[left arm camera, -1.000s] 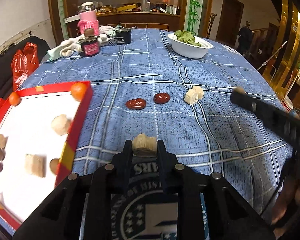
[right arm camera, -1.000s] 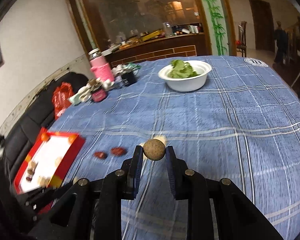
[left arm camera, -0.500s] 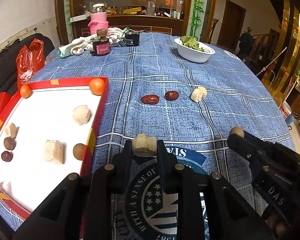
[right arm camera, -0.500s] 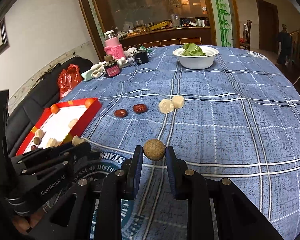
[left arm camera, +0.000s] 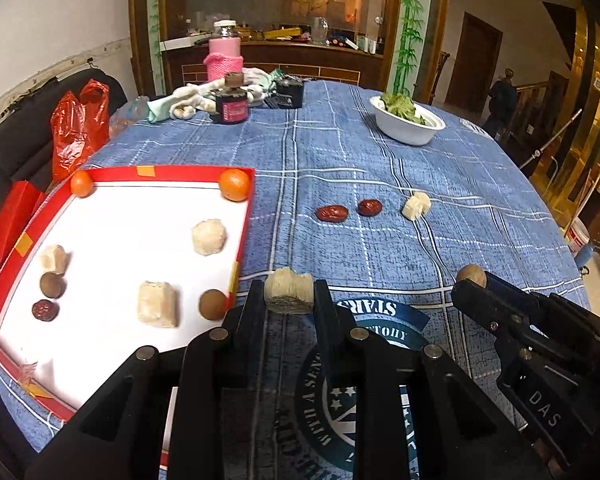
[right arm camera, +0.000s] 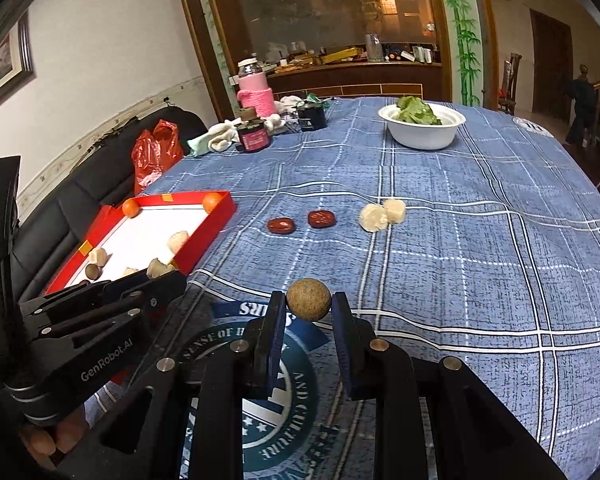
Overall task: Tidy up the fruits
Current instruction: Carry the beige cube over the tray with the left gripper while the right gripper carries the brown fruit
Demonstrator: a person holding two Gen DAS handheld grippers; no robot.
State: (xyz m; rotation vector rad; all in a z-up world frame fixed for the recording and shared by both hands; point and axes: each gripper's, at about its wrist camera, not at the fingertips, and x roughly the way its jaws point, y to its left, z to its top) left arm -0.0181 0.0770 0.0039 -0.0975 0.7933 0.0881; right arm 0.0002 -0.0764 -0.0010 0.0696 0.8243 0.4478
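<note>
Left wrist view: the red tray [left arm camera: 242,236] has slid nearer and fuller into sight, so the carry is closing on its drop. The left gripper [left arm camera: 289,294] has its jaws narrow on a pale chunk [left arm camera: 289,290] above the bench [left arm camera: 380,168]. Right wrist view: the tray now sits closer at left; the right gripper [right arm camera: 309,307] pinches a brown ball [right arm camera: 309,299], jaws narrow.

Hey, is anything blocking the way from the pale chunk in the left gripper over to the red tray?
Nothing visible. The pale chunk sits just beside the red tray; only its low raised rim lies between. Open white floor shows between the fruits already inside.
</note>
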